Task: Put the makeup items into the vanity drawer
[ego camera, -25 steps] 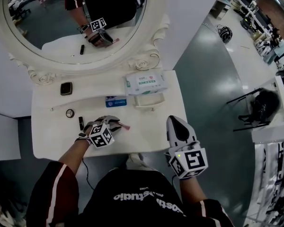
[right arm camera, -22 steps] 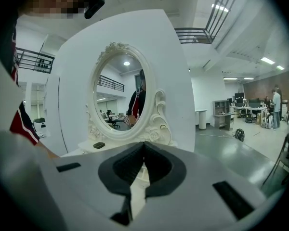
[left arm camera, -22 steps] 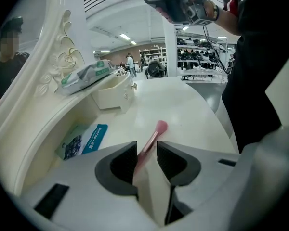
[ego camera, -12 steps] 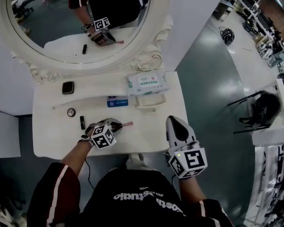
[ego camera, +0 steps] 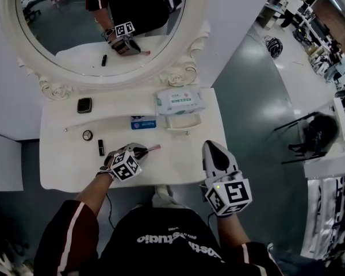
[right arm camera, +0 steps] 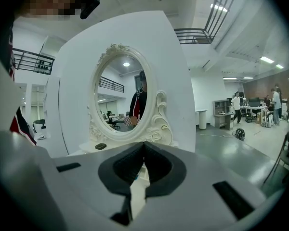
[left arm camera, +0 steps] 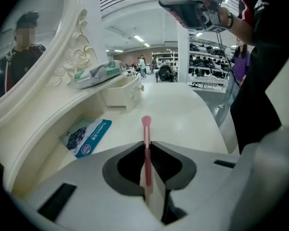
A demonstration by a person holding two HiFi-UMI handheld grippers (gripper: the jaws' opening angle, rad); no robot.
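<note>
1 pink brush (left arm camera: 146, 129) near blue packet (left arm camera: 85, 136), print too small to read

Pink all over on the makeup brush (left arm camera: 145, 143). Plain creamy white for the vanity top (ego camera: 69, 174) and mirror frame (ego camera: 187, 68). Blue and white on the flat packet (ego camera: 142, 123), white with green print on the wipes pack (ego camera: 178, 101). Black for the small tube (ego camera: 101, 148) and compact (ego camera: 84, 105).
</note>
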